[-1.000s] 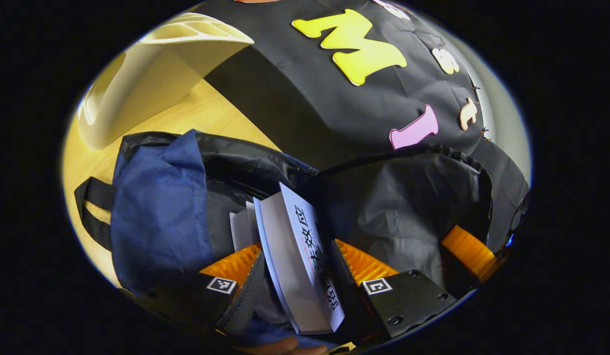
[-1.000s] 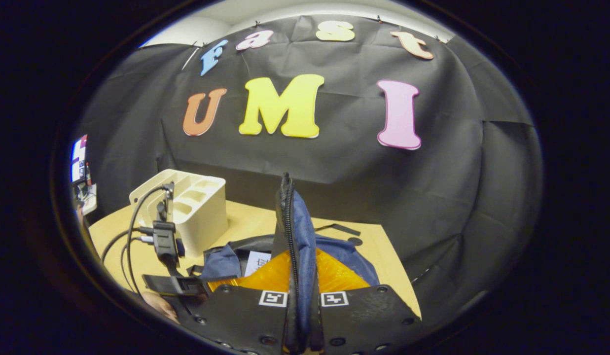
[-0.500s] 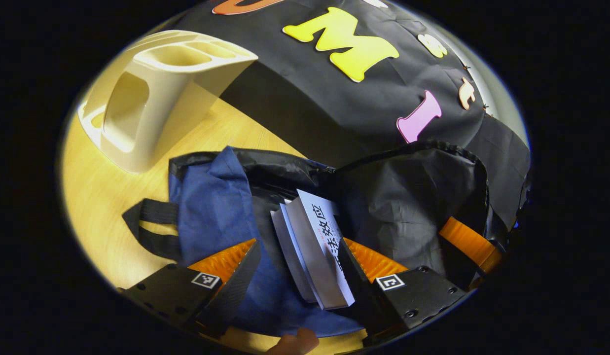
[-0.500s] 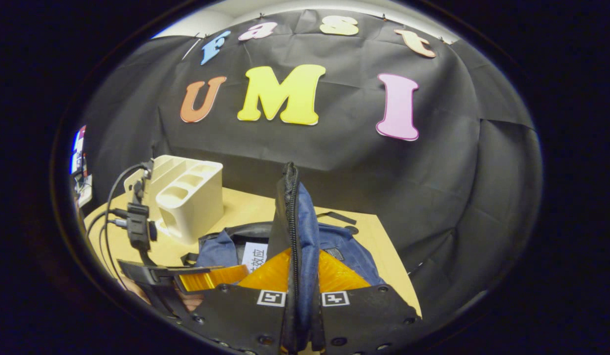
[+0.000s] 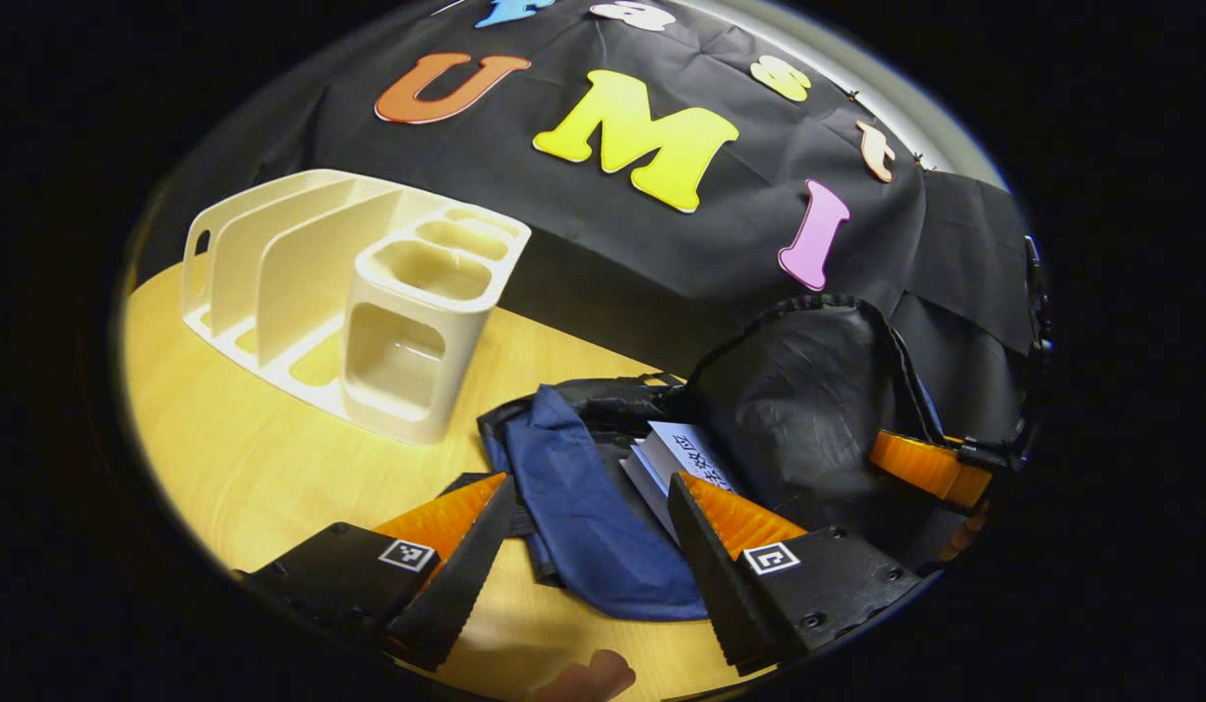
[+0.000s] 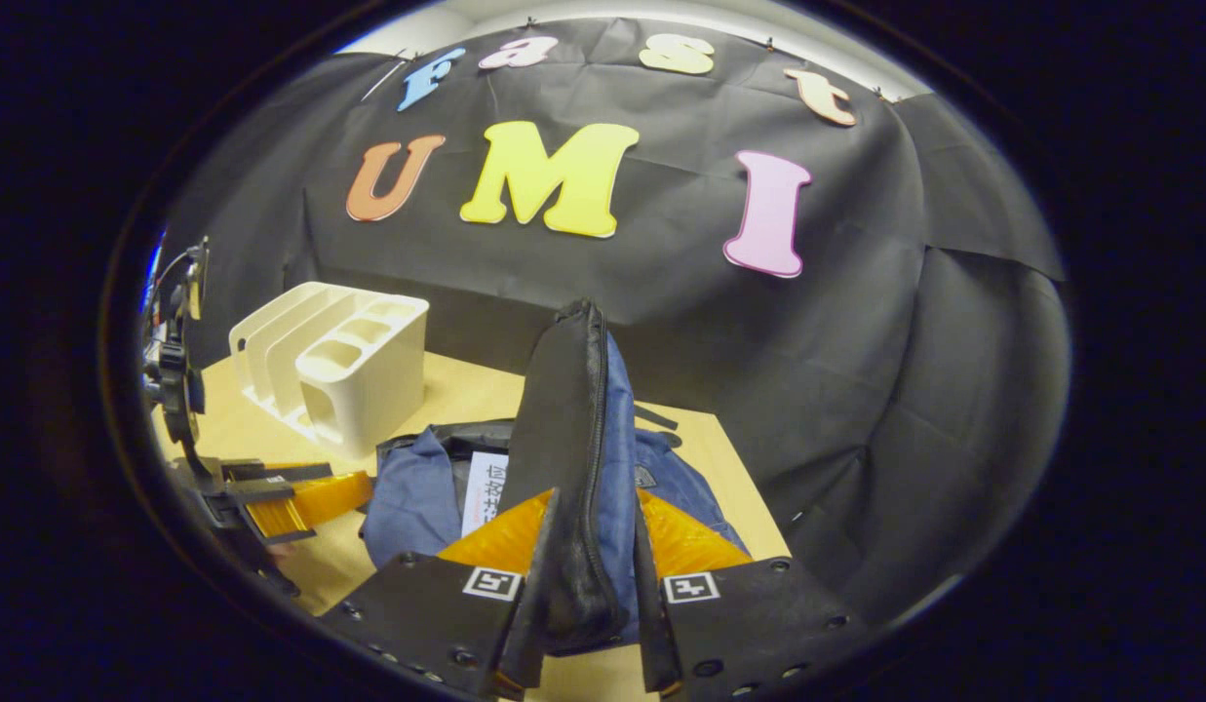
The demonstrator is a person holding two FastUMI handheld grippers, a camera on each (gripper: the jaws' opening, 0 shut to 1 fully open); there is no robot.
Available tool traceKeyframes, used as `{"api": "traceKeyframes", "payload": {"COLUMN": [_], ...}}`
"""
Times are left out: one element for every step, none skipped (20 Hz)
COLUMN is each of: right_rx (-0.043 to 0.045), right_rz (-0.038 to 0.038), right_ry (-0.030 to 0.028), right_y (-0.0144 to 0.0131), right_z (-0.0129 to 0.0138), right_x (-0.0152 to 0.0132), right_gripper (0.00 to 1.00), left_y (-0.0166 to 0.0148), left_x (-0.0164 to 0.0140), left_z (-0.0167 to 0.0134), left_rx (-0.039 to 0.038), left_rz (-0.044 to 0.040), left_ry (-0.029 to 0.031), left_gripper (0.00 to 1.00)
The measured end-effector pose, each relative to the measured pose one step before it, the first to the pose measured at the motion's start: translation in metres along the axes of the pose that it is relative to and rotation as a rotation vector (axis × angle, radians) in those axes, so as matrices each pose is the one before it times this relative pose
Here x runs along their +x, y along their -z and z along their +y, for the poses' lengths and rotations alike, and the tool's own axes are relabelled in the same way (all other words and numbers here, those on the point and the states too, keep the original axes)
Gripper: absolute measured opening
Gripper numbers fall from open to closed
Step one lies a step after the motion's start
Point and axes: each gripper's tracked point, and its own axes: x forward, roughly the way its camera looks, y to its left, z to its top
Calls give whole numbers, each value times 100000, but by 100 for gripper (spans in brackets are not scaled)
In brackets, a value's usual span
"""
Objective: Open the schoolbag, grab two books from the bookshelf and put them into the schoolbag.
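Two books [image 5: 682, 450] are sitting inside the open schoolbag [image 5: 583, 507] on the wooden table [image 5: 271, 458], beside the cream bookshelf [image 5: 369, 302]. The left gripper [image 5: 588, 517] is hovering above them, fingers spread apart and holding nothing. The right gripper [image 6: 591, 546] is pinching the schoolbag's raised flap [image 6: 568, 429], holding it upright.

Navy-and-black schoolbag [image 5: 583, 507], cream bookshelf [image 5: 369, 292]

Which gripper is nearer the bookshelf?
Left. The left gripper hangs open over the table beside the bookshelf; the right gripper grips the schoolbag flap, farther off.
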Motion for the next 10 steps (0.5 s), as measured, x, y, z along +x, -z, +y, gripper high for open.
{"api": "traceKeyframes", "payload": {"right_rx": [-111,44,285,401,603,668,969,1180,1346,1231], "right_rz": [-380,-629,-773,-737,-596,-668,-896,-953,-948,-839], "right_ry": [75,232,501,324,121,-144,-276,-652,-572,-282], "right_y": [125,-82,-45,-89,107,81,54,81,172,76], "right_z": [58,15,-97,-15,18,76,21,124,81,52], "right_x": [-560,-409,-449,-440,-491,-469,-517,-532,-532,-588], "right_gripper": [41,42,42,43,49,49,59,60,60,60], "left_y": [-315,-332,-350,-552,-620,-496,-496,-335,-313,-417], "left_x": [-692,-711,-676,-682,-775,-778,-694,-671,-690,-724], "left_z": [226,443,440,401,432,424,307,358,412,483], "left_rx": [1190,1435,1583,1480,1188,902,960,1361,2249,2938], "left_rz": [-1095,-1261,-1723,-1794,-2064,-1861,-1440,-1441,-1488,-1562], "left_ry": [-599,-1085,-1251,-1347,-1290,-863,-818,-846,-1121,-1649], "left_gripper": [99,99,99,99,99,99,99,99,99,98]}}
